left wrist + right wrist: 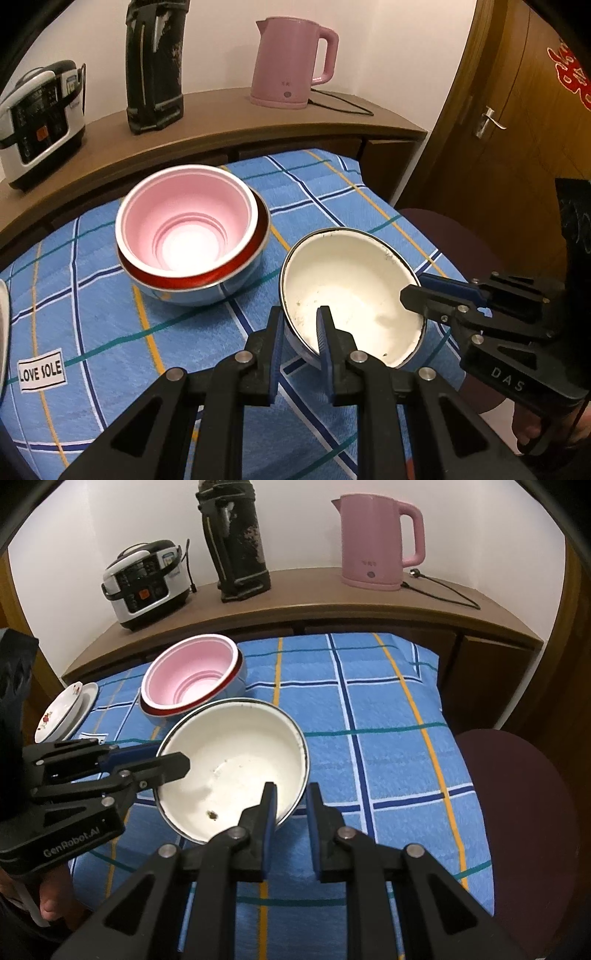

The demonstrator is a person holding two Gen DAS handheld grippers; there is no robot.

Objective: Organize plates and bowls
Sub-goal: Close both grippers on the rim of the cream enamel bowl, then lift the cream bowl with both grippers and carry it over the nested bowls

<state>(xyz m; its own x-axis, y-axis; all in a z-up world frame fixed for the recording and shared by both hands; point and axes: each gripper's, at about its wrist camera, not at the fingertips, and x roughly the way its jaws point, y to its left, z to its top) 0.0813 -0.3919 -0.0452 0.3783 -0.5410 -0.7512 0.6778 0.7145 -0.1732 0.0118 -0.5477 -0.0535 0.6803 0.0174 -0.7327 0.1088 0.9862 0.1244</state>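
A white enamel bowl [351, 295] [236, 760] is held tilted just above the blue checked cloth. My left gripper [300, 314] straddles its near-left rim, one finger inside and one outside, and it shows from the side in the right wrist view [170, 760]. My right gripper [290, 790] straddles the opposite rim the same way and shows in the left wrist view [421, 291]. A pink bowl [184, 221] [192, 672] sits nested in a red-rimmed steel bowl [207, 284] [155, 712] behind it.
Two small stacked plates [66, 709], one with a flower print, lie at the cloth's far left. A wooden counter [295, 598] behind carries a rice cooker [147, 583], a black flask [236, 542] and a pink kettle [376, 539]. A dark red stool [517, 794] stands to the right.
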